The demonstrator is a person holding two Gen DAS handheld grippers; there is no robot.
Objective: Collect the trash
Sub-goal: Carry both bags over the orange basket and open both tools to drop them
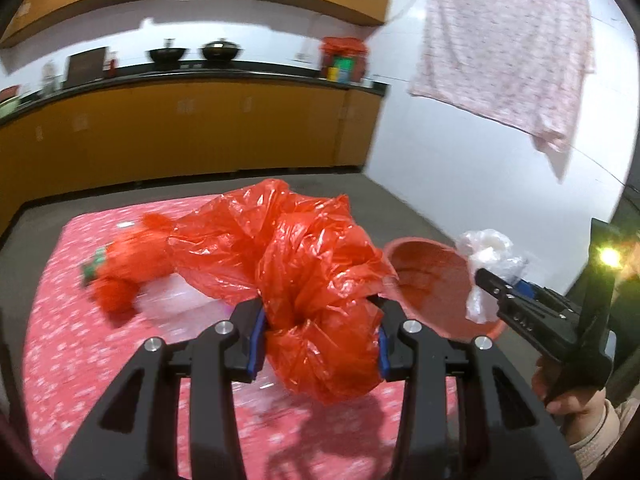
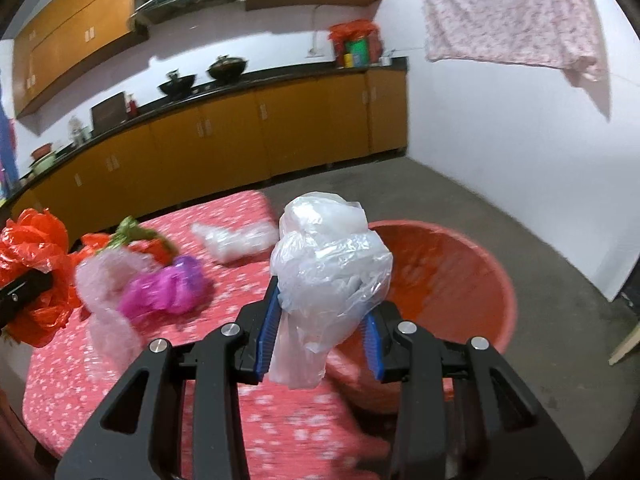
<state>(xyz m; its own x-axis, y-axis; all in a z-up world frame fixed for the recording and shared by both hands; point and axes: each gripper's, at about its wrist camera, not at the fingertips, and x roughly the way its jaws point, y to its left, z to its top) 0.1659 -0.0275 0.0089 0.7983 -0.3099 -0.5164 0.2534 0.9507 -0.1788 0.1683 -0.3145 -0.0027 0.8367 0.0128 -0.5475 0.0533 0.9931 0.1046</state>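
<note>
The bench (image 2: 280,420) under its red flowered cloth carries loose trash: a purple wrapper (image 2: 166,288), a clear scrap (image 2: 236,240); just beside it sits the red basin (image 2: 452,280); the left gripper (image 1: 320,332) is clenched on a big red plastic bag (image 1: 304,256), whose trailing tail could drag or snag; the right gripper (image 2: 320,332) grasps a clear bag (image 2: 328,264), slippery enough to slide free short of the basin.

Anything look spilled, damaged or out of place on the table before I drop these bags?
Nothing spilled or damaged. Loose trash still lies on the pink tablecloth: a purple bag, a pale pink bag and a clear bag. The red basin sits beside the table.
</note>
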